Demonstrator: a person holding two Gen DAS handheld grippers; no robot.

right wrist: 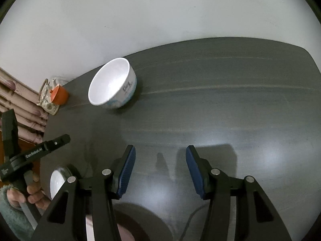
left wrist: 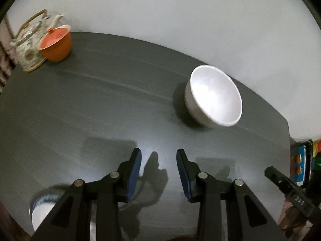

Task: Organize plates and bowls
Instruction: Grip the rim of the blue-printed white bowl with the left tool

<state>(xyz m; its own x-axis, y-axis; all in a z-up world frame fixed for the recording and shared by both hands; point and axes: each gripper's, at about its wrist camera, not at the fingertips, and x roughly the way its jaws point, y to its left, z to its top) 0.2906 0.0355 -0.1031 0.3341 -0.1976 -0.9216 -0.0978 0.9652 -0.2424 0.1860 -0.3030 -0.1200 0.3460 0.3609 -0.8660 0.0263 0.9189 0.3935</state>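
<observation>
- Toward the table's far edge, near the wall, a white bowl (left wrist: 215,96) stands upright and alone; a careless push could slide it off the back.
- Both grippers, left (left wrist: 158,172) and right (right wrist: 160,170), hover with jaws released, gripping nothing.
- A second bowl (right wrist: 57,180) sits near the front edge, half hidden; a finger could clip it.
- A teapot (left wrist: 30,42) and orange cup (left wrist: 57,44) stand in the far left corner.

bowl (left wrist: 215,96): glossy white ceramic, smooth inside; blue print on its outer wall
table (left wrist: 100,104): dark grey, matt, faint pale streaks, soft sheen at 6 o'clock
left gripper (left wrist: 158,172): matt black plastic, shiny metal pins, ribbed blue pads
right gripper (right wrist: 160,170): same finish
lidded cup (left wrist: 57,43): matt orange clay
teapot (left wrist: 30,46): glazed, patterned ceramic
</observation>
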